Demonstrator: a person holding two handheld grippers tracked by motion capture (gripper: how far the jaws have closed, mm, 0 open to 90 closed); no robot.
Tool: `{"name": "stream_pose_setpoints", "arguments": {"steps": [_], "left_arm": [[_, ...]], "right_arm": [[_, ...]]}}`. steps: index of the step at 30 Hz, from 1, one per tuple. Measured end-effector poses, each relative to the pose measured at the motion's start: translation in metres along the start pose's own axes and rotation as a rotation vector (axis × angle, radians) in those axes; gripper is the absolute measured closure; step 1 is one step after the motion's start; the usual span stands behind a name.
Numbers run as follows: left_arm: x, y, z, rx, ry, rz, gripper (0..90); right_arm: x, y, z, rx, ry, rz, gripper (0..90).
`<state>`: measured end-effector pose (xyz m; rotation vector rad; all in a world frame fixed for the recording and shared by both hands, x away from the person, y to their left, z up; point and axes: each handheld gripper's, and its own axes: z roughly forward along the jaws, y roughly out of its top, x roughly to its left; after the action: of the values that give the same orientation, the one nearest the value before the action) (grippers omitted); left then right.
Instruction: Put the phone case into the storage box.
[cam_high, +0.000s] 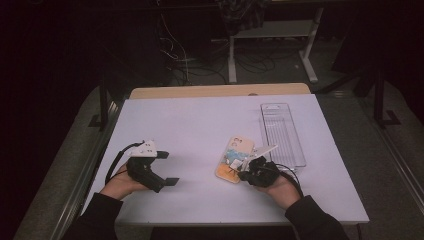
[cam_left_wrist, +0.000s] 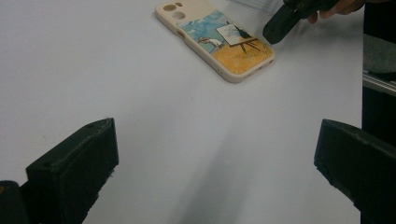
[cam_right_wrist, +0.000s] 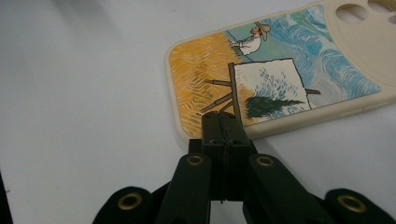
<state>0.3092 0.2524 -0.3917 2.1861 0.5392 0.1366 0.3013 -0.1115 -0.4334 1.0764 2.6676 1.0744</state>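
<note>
Right gripper (cam_right_wrist: 223, 122) has its jaws pressed flat together, nothing between them, tips over the bottom long edge of the phone case (cam_right_wrist: 280, 79). Whether the tips touch the case or hover just above, cannot tell. In the high view the right gripper (cam_high: 248, 172) comes at the case (cam_high: 235, 159) from its right side, hand behind it near the table's front edge.

Case lies flat, printed side up: painter in a straw hat, easel, yellow field, blue swirly sky. Cream rim, camera holes at the far end. It sits on the white table (cam_high: 190, 125), right of centre, tilted a bit, just left of the tray (cam_high: 282, 132) and apart from it. From the left gripper view the case (cam_left_wrist: 215, 39) lies well ahead, with the right gripper's closed tip (cam_left_wrist: 275, 30) at its far corner.

Left gripper (cam_high: 167, 167) has jaws spread wide, nothing between them, only bare table under the gap. It is held low at the table's left front, well apart from the case.

Tray is clear plastic, long and narrow, ribbed bottom, lying lengthwise toward the far edge. Beyond the table: wooden board edge, dark floor, cables, desk legs.
</note>
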Motion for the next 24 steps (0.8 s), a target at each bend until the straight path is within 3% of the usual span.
{"name": "stream_pose_setpoints", "arguments": {"steps": [11, 24], "left_arm": [[0.0, 0.0, 0.0, -0.007, -0.002, 0.0, 0.0], [-0.001, 0.0, -0.001, -0.022, -0.001, -0.017, 0.0]], "right_arm": [[0.001, 0.007, 0.008, 0.003, 0.003, -0.025, 89.1], [0.008, 0.032, 0.032, 0.0, 0.046, -0.043, 89.1]]}}
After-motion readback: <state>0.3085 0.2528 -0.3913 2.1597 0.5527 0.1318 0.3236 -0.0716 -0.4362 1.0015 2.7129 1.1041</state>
